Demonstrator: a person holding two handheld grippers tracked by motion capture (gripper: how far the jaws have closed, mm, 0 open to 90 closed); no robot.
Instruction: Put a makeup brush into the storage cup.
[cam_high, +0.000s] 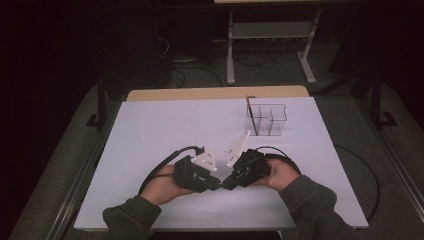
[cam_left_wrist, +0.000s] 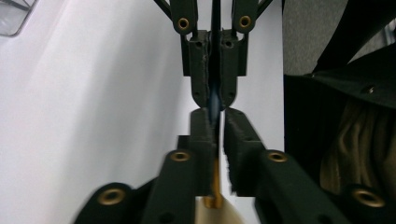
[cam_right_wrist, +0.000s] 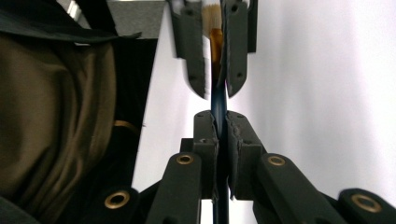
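A paintbrush with a dark blue handle (cam_right_wrist: 218, 99), a golden ferrule (cam_left_wrist: 215, 182) and pale bristles spans the gap between my two grippers, which meet tip to tip low over the white table (cam_high: 150, 135). My right gripper (cam_right_wrist: 220, 119) (cam_high: 227, 181) is shut on the blue handle. My left gripper (cam_left_wrist: 219, 116) (cam_high: 216, 183) has the ferrule end between its jaws. The ferrule lies against one jaw, and a narrow gap shows on the other side.
A clear compartment organizer (cam_high: 267, 120) stands at the back right of the table with a thin brush (cam_high: 251, 116) upright in it. Its corner (cam_left_wrist: 11, 16) shows in the left gripper view. Black cables loop behind both hands. Beyond the table's far edge stands a metal frame.
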